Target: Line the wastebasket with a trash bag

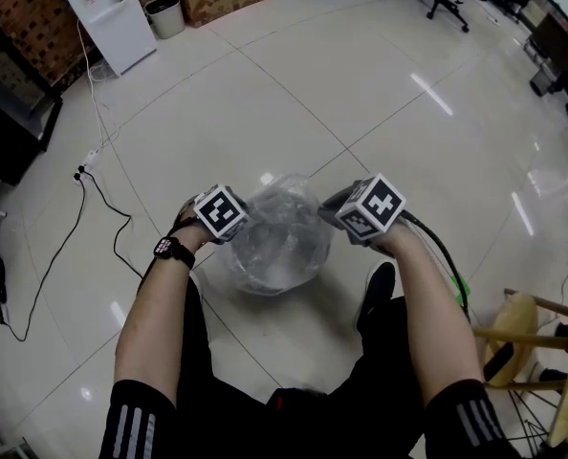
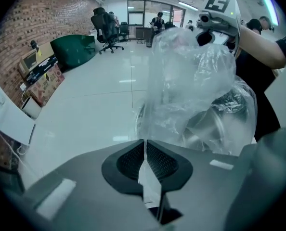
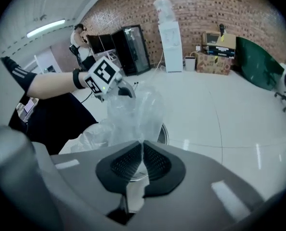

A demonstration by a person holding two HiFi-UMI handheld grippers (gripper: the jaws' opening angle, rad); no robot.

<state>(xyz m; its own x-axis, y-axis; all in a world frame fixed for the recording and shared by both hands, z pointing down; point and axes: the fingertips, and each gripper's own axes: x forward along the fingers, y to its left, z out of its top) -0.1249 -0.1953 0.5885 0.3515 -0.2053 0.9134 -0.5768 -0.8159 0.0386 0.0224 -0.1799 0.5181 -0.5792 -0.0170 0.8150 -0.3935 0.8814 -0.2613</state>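
While over wastebasket (image 3: 165,134), trash bag (image 1: 279,228) between both closed jaws.

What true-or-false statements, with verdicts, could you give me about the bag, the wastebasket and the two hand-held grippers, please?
1. The bag is clear plastic. True.
2. The left hand-held gripper is open and empty. False: it is shut on the bag.
3. The wastebasket stands on a table. False: it stands on the floor.
4. The right hand-held gripper is shut on the bag. True.
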